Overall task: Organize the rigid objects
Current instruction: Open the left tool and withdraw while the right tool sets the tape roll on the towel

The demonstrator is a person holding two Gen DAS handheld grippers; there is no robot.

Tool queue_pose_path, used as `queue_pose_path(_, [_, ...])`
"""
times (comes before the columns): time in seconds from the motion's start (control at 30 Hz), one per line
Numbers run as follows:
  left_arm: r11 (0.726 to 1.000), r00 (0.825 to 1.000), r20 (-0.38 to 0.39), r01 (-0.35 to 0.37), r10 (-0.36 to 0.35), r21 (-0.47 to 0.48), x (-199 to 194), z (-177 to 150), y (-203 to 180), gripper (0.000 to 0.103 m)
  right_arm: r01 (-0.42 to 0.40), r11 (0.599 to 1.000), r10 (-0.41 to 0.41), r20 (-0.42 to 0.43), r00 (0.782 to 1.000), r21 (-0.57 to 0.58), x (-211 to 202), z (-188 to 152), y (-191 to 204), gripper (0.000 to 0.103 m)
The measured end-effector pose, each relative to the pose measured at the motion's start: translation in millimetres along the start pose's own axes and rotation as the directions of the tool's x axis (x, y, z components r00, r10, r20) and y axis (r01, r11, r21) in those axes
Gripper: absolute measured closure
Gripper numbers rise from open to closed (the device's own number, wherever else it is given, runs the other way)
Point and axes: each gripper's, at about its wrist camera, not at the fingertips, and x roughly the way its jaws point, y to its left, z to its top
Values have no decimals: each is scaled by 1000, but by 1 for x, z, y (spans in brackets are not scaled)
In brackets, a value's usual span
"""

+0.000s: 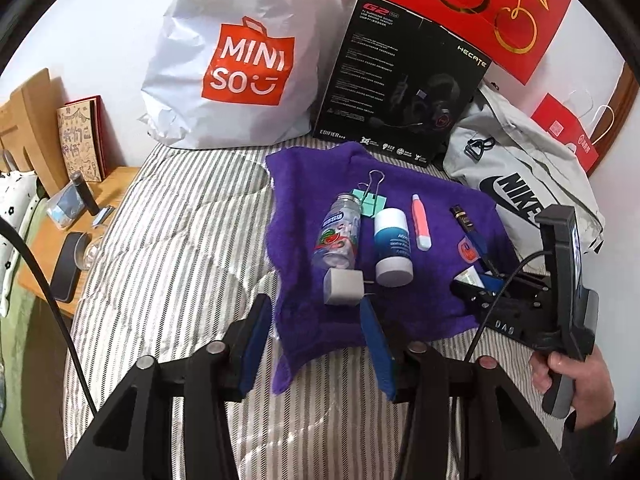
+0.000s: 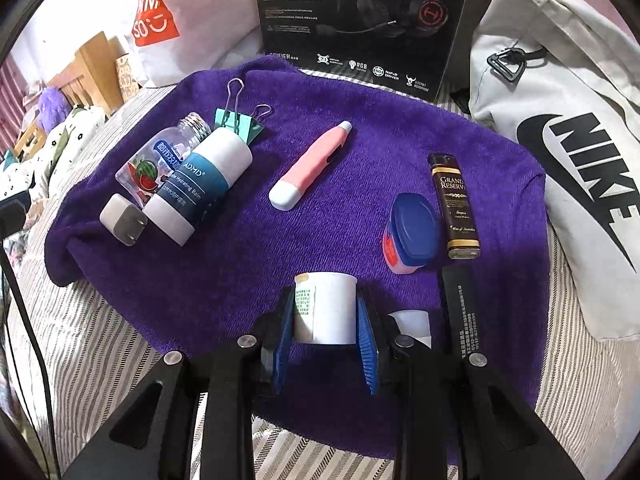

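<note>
Striped bedding (image 2: 100, 360) carries a purple towel (image 2: 280, 248) at the centre. Nearest, at six o'clock, the right gripper (image 2: 326, 320) is clamped on a white tube (image 2: 328, 304) across its body; it looks light, stiff and smooth, so a mid-body hold suits. The left gripper (image 1: 316, 344) is spread wide, empty. Farther, at ten o'clock, lies a balm stick (image 2: 200, 184); at two o'clock, a jar (image 2: 412, 232).
</note>
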Motion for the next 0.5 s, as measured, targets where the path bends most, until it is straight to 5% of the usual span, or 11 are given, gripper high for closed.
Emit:
queue_pose_path(0.17, [1000,1000,-8,-10,10,5,-4,-9,2,50,12,1000,-12,-12,1000,-9,-5,-3,3,55])
queue_pose_path(0.33, [1000,1000,-4,-7,7,22,-10,-22,-2,30,36,999,-36,17,999,-1,-31,-13,5,41])
queue_pose_path(0.5, [1000,1000,0,-15,15,26,-17,-36,-16,14,119,993,-120,85,989,10,-71,-36,6,12])
